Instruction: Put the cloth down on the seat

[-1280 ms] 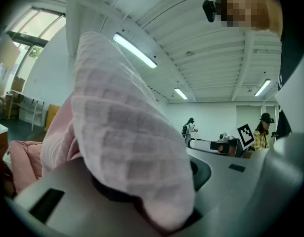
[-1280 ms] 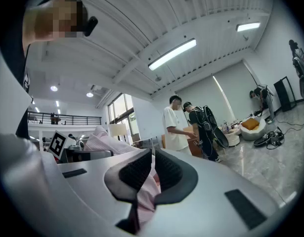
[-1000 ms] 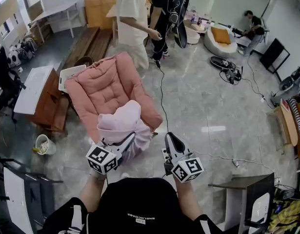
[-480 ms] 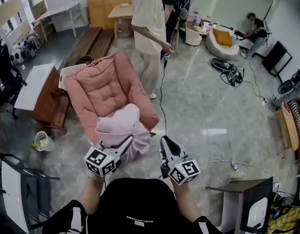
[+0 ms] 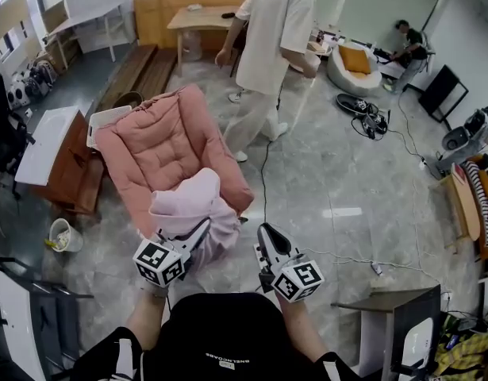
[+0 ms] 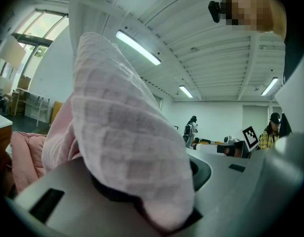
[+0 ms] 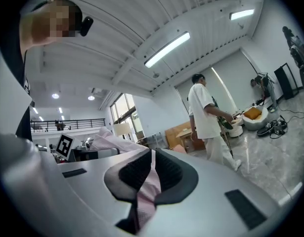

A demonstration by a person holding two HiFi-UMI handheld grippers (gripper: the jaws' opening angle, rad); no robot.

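A pale pink cloth [image 5: 190, 209] hangs bunched over the front edge of the pink padded armchair [image 5: 160, 141]. My left gripper [image 5: 197, 232] is shut on the bundle. In the left gripper view the cloth [image 6: 122, 132] drapes over the jaws and hides the pads. My right gripper [image 5: 267, 236] is beside the chair's front right corner. In the right gripper view a thin strip of the cloth [image 7: 148, 189] is pinched between the black pads [image 7: 169, 172]. Both grippers point up and away from the body.
A person in a white shirt [image 5: 279, 46] walks just beyond the chair. A black cable [image 5: 263, 165] runs across the marble floor. A brown cabinet with a white top [image 5: 49, 153] and a bucket [image 5: 59, 232] are left. A small grey table [image 5: 386, 300] is right.
The person in white has walked from behind the chair to its right side. Both grippers and the cloth have shifted slightly left and down; the holds look unchanged.
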